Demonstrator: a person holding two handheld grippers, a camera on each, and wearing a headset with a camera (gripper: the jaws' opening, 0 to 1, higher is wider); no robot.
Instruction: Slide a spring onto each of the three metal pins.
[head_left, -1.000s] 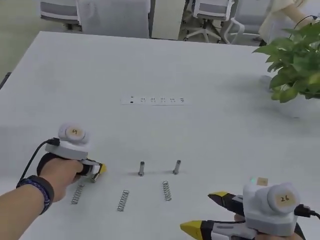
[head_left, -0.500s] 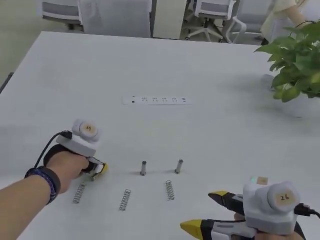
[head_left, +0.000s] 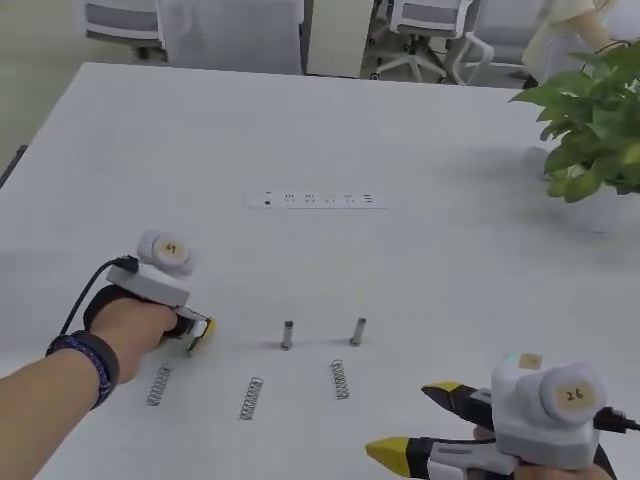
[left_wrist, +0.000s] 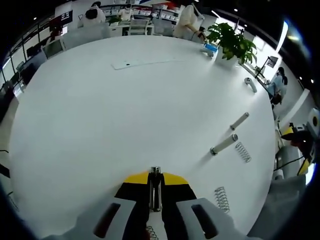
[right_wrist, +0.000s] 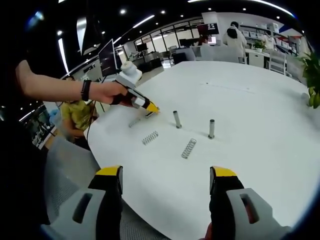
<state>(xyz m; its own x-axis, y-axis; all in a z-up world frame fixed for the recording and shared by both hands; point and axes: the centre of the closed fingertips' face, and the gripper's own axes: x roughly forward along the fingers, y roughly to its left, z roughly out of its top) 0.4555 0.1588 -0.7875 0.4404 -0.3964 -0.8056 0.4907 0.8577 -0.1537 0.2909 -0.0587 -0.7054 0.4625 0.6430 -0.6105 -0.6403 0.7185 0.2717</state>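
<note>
Swung a touch nearer the pin row since a second ago, tips barely shifted: yellow-tipped left gripper (head_left: 200, 335), clenched on a short silver metal pin (left_wrist: 155, 172) low over the white table (head_left: 400, 130); contact with the surface not clear. Just beside it, in a line, two matching pins (head_left: 287, 334) standing upright, apart from each other. Nearer the person, three coiled steel springs (head_left: 249, 397) lying flat, roughly one before each pin place, none yet threaded. Yellow-tipped right gripper (head_left: 412, 420) at the near right with jaws spread wide, holding nothing, well apart from the springs. Likely step: standing the third pin in line with the others. Best done by keeping the pin vertical, setting it squarely down level with its neighbours, then easing the jaws apart slowly so as not to topple it; afterwards, pinch a spring near one end for threading.
</note>
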